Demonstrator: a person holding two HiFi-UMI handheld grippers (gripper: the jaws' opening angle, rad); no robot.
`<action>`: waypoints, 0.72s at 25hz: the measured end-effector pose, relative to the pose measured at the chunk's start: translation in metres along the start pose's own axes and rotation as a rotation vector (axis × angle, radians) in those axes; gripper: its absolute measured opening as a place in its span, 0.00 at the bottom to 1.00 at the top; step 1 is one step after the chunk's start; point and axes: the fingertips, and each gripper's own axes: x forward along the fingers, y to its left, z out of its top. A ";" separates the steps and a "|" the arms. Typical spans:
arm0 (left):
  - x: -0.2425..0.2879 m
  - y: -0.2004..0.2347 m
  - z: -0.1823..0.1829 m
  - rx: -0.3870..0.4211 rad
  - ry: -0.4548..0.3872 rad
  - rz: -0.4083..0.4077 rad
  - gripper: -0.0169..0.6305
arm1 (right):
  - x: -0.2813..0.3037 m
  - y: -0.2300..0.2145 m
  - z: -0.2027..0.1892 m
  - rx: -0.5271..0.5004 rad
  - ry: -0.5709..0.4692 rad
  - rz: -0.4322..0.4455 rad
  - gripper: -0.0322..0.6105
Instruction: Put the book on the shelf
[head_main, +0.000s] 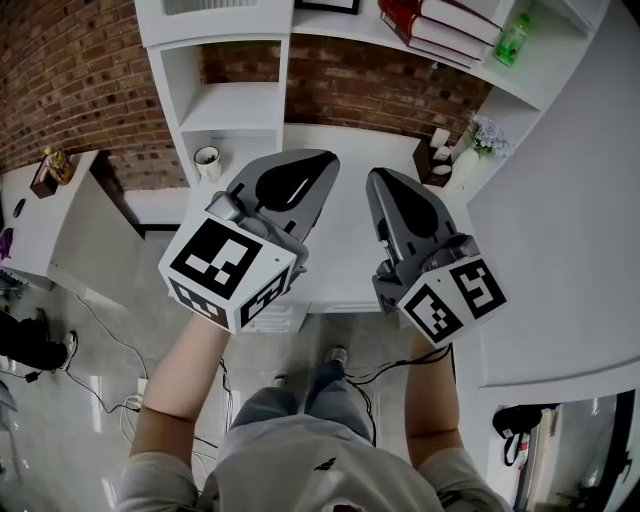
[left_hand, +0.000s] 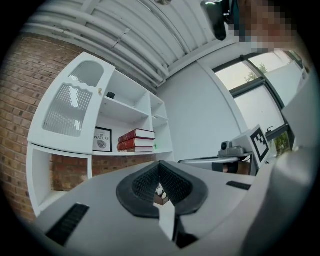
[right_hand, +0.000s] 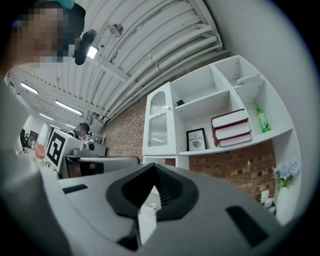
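**Both tongs clenched, books on shelf**

Upper right of the head view: red books (head_main: 445, 25) stacked on the shelf (head_main: 530, 85), partly cut off by the frame edge. My tongs hide much of the white desk (head_main: 345, 240). Brick wall (head_main: 70, 70) behind, grey floor (head_main: 100, 330) lower left. Both clenched and empty: left tongs (head_main: 322, 162), right tongs (head_main: 376, 180), side by side over the desk.

A red brick wall (head_main: 80, 70) backs a white desk (head_main: 350, 150) above a glossy grey floor (head_main: 100, 420).

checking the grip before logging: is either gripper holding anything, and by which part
Nothing is held: the left gripper and the right gripper are both shut and empty.
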 end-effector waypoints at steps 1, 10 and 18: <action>-0.003 -0.001 -0.001 -0.005 0.000 0.000 0.05 | 0.000 0.004 -0.002 0.002 0.002 0.005 0.07; -0.022 -0.011 -0.014 -0.033 0.000 -0.019 0.05 | -0.002 0.029 -0.013 0.012 0.011 0.027 0.07; -0.034 -0.006 -0.019 -0.064 -0.005 -0.028 0.05 | 0.005 0.042 -0.017 0.006 0.031 0.026 0.07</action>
